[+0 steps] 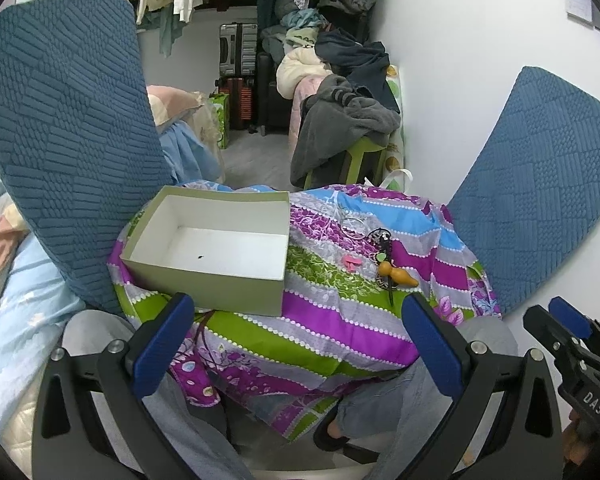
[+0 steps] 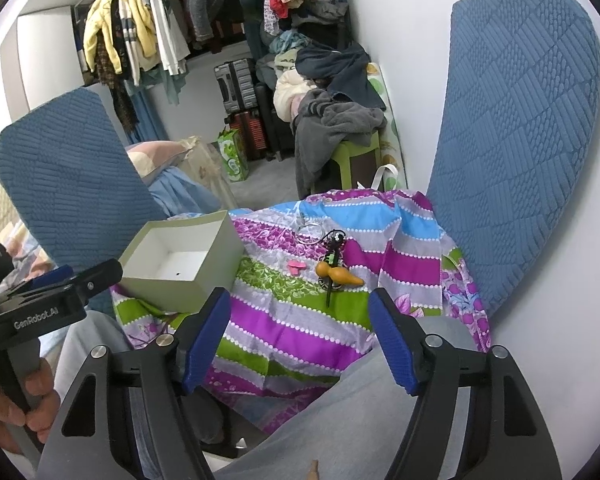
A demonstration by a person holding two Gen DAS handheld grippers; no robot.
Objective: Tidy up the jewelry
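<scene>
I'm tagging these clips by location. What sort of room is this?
Most likely a bedroom or walk-in closet at home: clothes hanging on a rail, stacked suitcases, and bedding beside the cloth-covered surface with the open box.

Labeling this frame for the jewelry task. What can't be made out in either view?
- Dark speck in the open box: too small to identify, both views.
- Clear rings on the striped cloth: transparent, count unclear.
- Dark trinkets behind the orange gourd charm: overlapping, types unclear.
- Right gripper: cut off by left wrist view's edge.
- Table under the cloth: fully covered.
</scene>
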